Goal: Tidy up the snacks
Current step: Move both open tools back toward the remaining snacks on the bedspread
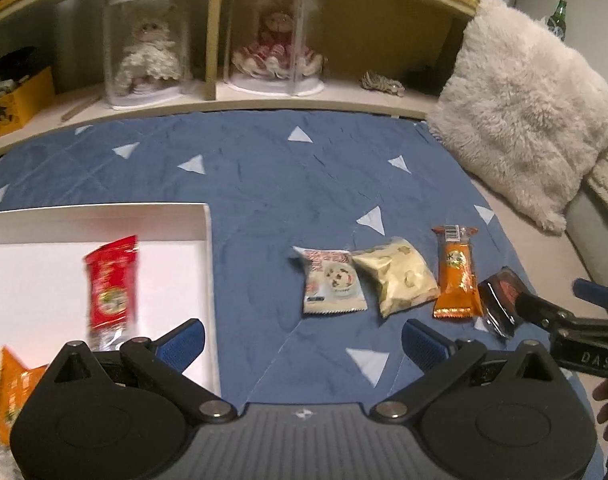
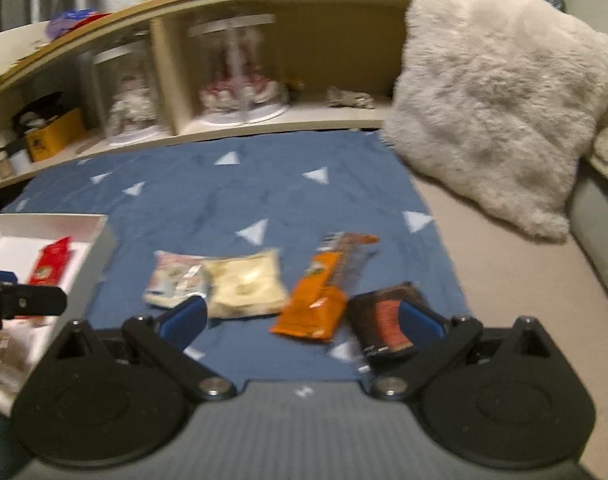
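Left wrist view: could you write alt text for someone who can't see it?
Four snack packets lie in a row on a blue blanket, beside a white box holding a red packet. The open left gripper fills the foreground; the right gripper reaches toward the dark packet.

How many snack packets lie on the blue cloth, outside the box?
4, in one row: cookie packet, pale packet, orange packet, dark packet at the right end.
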Available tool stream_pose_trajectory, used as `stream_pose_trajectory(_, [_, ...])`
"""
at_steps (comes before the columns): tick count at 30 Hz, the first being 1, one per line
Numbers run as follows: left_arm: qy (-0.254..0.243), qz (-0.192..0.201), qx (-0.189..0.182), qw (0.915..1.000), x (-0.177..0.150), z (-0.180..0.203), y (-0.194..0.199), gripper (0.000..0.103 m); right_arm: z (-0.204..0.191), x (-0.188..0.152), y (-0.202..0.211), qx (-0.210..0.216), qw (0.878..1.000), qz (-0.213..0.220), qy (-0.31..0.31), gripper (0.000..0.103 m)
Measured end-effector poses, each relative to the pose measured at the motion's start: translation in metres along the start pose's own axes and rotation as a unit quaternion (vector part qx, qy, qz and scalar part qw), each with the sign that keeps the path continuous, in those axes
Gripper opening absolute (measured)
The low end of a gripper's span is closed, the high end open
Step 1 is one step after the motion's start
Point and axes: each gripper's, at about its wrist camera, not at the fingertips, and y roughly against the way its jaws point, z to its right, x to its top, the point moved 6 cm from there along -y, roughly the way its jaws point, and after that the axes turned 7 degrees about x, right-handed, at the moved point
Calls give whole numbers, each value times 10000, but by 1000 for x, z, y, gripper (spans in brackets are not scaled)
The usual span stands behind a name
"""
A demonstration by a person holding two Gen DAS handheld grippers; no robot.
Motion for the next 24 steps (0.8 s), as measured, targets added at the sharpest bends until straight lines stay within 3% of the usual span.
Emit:
stream_pose_trajectory(9, [-347, -246, 475, 9980, 15, 25, -60, 103, 49, -15, -36, -638, 9968, -302, 366, 103])
stream_pose_trajectory(19, [-891, -500, 818, 9914, 16, 33, -109, 103, 69, -21, -66, -654, 9953, -680, 228, 102])
stream_pose_trajectory(24, [-830, -534, 713, 9926, 19, 42, -123, 103, 76, -16, -76, -698, 9943, -803, 62, 90])
